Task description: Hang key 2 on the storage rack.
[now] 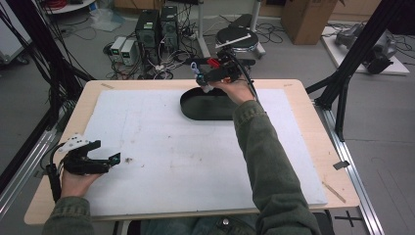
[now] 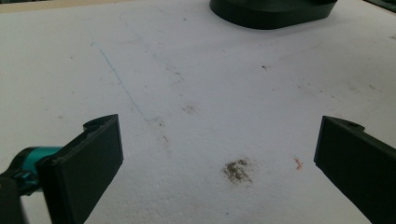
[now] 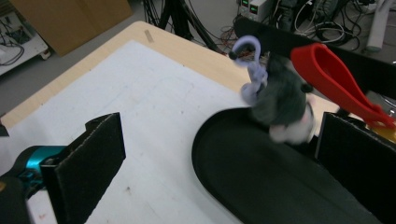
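The plush toy (image 3: 280, 105) (blurred, upper right) stood upright over the black tray (image 3: 261, 182); the right gripper (image 3: 219, 154) gaped, released.

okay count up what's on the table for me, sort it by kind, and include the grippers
Black oval trays: 1, the tray
Soft toys: 1, a grey plush toy with a red loop, blurred, over the tray's rim
Grippers: 2, the left gripper and the right gripper, both open
Total: 4
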A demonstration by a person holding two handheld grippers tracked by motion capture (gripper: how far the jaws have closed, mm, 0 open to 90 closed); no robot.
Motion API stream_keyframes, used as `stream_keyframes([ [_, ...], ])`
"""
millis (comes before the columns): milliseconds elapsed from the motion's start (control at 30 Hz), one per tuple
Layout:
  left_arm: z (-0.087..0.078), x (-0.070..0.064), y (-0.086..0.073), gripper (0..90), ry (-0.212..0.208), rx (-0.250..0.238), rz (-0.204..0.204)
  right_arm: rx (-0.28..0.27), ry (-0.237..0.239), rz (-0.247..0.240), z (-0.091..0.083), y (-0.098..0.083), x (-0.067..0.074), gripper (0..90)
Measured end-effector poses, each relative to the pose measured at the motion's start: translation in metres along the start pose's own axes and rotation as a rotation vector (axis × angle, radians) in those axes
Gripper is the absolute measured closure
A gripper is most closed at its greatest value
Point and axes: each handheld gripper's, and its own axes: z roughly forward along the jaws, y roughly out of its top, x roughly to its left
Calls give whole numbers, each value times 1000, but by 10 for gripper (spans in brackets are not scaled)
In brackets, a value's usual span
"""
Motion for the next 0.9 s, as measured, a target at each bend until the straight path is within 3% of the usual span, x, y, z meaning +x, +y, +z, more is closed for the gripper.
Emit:
stream_keyframes([
  [467,0,0,0,17,3,9,3,5,-31,-17,-26,-24,-11,5],
  [700,-1,0,0,17,4,8,3,-13,-46,-37,-38,-29,-7,5],
  [900,0,-1,0,17,1,7,5,1,-49,-18,-41,-44,-8,5],
])
